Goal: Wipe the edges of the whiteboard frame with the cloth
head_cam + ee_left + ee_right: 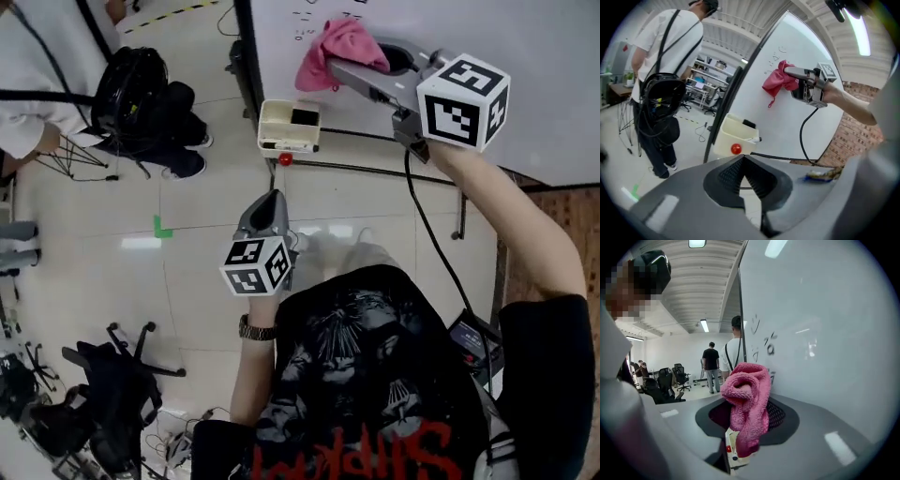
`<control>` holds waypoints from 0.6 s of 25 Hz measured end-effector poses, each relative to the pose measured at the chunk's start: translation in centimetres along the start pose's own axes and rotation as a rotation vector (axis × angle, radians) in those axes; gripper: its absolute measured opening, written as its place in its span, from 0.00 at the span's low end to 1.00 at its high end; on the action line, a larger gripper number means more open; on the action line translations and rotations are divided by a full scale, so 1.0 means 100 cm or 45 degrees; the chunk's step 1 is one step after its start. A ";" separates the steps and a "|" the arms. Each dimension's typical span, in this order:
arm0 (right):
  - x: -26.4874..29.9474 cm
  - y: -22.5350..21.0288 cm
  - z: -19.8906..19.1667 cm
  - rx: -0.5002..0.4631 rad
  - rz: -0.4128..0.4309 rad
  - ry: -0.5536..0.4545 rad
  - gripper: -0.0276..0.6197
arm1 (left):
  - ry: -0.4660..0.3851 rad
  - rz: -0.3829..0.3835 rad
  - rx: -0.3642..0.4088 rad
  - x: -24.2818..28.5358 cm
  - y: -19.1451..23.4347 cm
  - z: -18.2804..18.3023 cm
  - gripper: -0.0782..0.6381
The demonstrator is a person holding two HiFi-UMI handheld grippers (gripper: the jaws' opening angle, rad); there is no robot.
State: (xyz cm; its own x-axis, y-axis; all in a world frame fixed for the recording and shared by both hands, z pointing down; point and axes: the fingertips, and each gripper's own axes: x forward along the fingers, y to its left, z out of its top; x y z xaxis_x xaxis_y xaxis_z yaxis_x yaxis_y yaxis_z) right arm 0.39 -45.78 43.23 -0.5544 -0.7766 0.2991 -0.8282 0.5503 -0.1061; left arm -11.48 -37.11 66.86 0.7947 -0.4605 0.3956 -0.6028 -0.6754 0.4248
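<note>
**Cloth raised at the board, frame edge not yet reached**

The right hand-held gripper (349,67) pinches a pink, nubbly terry cloth (749,399), which hangs bunched and soft from its jaws. It is up by the smooth whiteboard (525,56), near the thin, dark left frame (247,56); contact is unclear. The left hand-held gripper (743,159) hangs low, jaws pressed together on nothing. The step looks like an approach. Next, press the cloth onto the frame and slide it along.
</note>
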 end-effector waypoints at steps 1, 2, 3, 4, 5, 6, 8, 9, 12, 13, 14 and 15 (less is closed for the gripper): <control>-0.019 -0.003 0.008 -0.004 -0.024 0.009 0.24 | 0.011 -0.046 0.033 0.005 -0.014 0.003 0.11; -0.039 -0.005 0.013 -0.007 -0.046 0.021 0.24 | 0.024 -0.093 0.068 0.011 -0.028 0.006 0.11; -0.057 -0.006 0.016 -0.010 -0.063 0.034 0.24 | 0.034 -0.136 0.104 0.017 -0.043 0.008 0.11; -0.073 -0.007 0.018 -0.013 -0.076 0.044 0.24 | 0.040 -0.173 0.137 0.022 -0.057 0.011 0.11; -0.088 -0.009 0.018 -0.015 -0.086 0.049 0.24 | 0.043 -0.205 0.164 0.028 -0.071 0.014 0.11; -0.101 -0.010 0.019 -0.016 -0.096 0.048 0.24 | 0.043 -0.234 0.185 0.033 -0.084 0.018 0.11; -0.126 -0.011 0.019 -0.013 -0.132 0.029 0.24 | 0.031 -0.292 0.212 0.038 -0.109 0.029 0.11; -0.140 -0.011 0.018 -0.006 -0.159 0.010 0.24 | 0.022 -0.321 0.226 0.037 -0.122 0.035 0.11; -0.184 -0.011 0.007 0.052 -0.256 -0.047 0.24 | -0.001 -0.397 0.280 0.028 -0.161 0.051 0.11; -0.197 -0.012 -0.001 0.075 -0.287 -0.057 0.24 | -0.009 -0.417 0.299 0.026 -0.173 0.055 0.11; -0.208 -0.014 -0.009 0.092 -0.315 -0.065 0.24 | -0.016 -0.433 0.318 0.024 -0.183 0.058 0.11; -0.216 -0.015 -0.018 0.096 -0.343 -0.071 0.24 | -0.023 -0.445 0.337 0.023 -0.191 0.062 0.11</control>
State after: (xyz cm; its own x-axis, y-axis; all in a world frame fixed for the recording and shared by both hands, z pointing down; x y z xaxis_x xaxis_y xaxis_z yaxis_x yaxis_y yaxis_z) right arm 13.76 -29.31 38.59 -0.3157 -0.9085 0.2739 -0.9488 0.2993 -0.1009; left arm 2.26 -28.84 54.63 0.9502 -0.1863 0.2497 -0.2600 -0.9158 0.3060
